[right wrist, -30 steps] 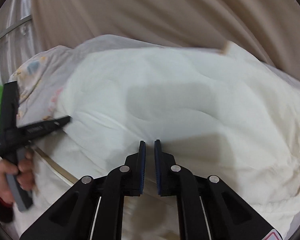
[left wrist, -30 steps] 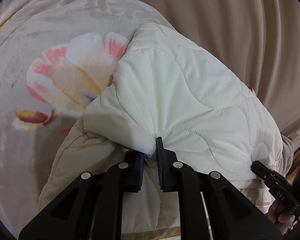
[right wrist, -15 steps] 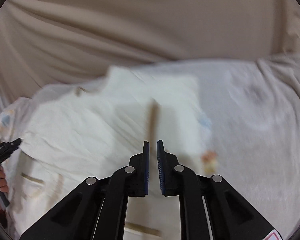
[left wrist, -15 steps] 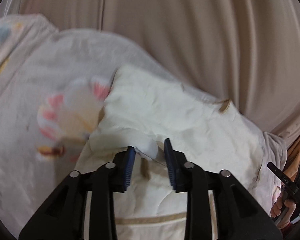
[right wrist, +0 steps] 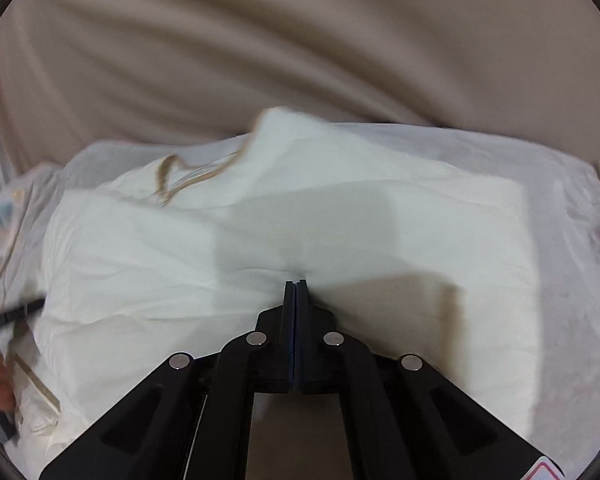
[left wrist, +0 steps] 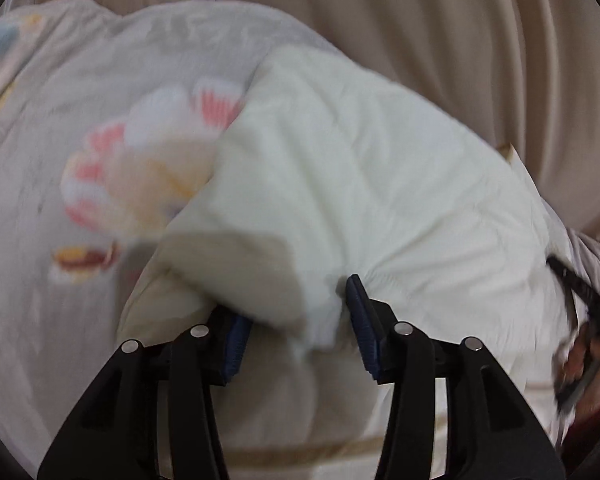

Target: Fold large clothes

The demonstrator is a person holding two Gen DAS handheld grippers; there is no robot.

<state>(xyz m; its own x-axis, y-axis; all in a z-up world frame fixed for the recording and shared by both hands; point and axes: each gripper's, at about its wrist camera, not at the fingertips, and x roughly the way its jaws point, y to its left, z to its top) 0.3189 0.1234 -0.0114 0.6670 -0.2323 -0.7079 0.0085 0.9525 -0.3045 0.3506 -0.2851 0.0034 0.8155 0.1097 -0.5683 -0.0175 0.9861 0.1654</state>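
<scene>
Left gripper [left wrist: 296, 320]: jaws spread wide, a thick fold of the cream quilted garment [left wrist: 340, 184] bulging loose between them, nothing clamped. A second ago these jaws were pinched tight on that same fold, and half a second ago they were already parting. So this is a release, and the folded-over flap is being laid down.

Right gripper [right wrist: 296, 286]: pads pressed together, tips touching or dug into the garment's near edge. Whether cloth sits between the pads I cannot tell. It was nearly closed in both earlier views, so little has changed there except its aim, which has swung back over the middle of the garment.

The garment lies in a doubled heap on the flower-print blanket [left wrist: 112, 184] that covers the bed. In the left view the heap's left edge overlaps the big pink flower. In the right view tan trim [right wrist: 168, 178] shows at its far left, with bare blanket toward the right edge of the bed.

Beyond it hangs a beige curtain [right wrist: 300, 40], across the whole back.

Judgement: one fold is just placed. The heap looks lumpy and the views are motion-blurred, so smoothing or a further fold is probably due.
</scene>
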